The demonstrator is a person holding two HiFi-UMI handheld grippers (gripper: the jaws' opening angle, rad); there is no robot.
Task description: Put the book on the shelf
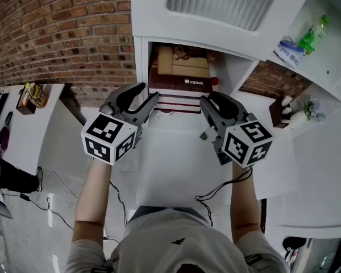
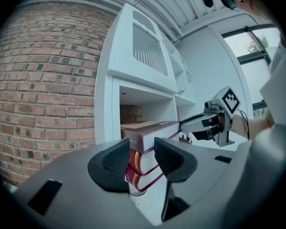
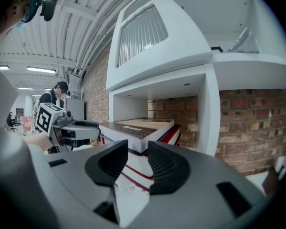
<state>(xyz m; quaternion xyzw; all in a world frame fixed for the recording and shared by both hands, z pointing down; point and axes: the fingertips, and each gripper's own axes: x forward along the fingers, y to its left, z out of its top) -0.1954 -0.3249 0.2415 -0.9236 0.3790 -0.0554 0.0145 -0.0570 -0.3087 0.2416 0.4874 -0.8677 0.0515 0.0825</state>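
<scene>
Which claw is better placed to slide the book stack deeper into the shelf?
Left, likely: the left claw has a corner of the book stack between its jaws, while the right claw, jaws open, frames only table beside the stack.

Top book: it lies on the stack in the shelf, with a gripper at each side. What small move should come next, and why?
Probably nudge the top book a little deeper with both tips. Its front end seems to stick out of the shelf. The left gripper and right gripper stand open at its front corners and seem to grip nothing.
</scene>
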